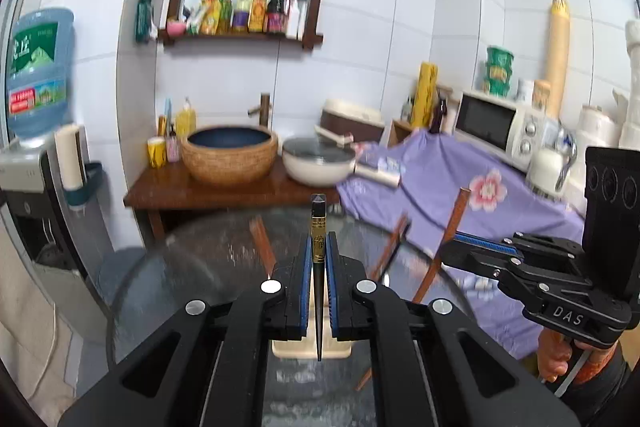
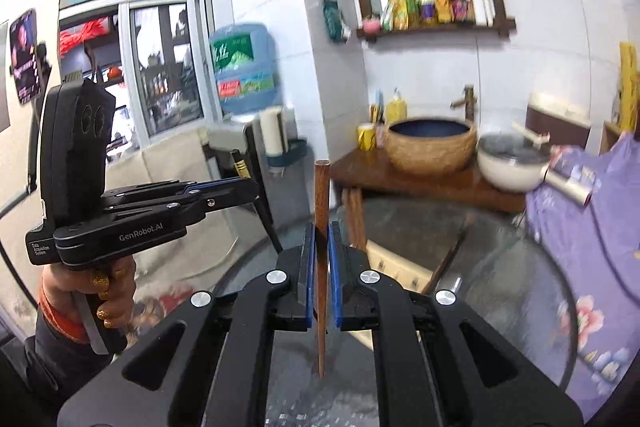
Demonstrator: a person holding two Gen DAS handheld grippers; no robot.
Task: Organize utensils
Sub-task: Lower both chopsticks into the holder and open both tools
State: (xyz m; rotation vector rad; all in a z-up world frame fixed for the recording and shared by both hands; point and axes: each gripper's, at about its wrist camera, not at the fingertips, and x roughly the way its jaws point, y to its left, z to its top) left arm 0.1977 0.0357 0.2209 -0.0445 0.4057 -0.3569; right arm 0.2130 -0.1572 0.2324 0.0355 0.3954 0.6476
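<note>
My left tool [image 1: 318, 259] pinches a black chopstick [image 1: 319, 227]; my right tool [image 2: 321, 251] pinches a brown chopstick [image 2: 321, 195], both above the glass tabletop [image 1: 192, 267]. Best kept upright, grips firm.

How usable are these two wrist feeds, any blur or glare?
Left wrist: black chopstick sharp between the fingers, glass table smeared, walls bent by fisheye. Right wrist: brown chopstick sharp, pot blurred, window bright.

Glossy black chopstick [image 1: 319, 291] — gold-banded, matt wooden chopstick [image 2: 321, 267], glass tabletop [image 1: 192, 267]
</note>
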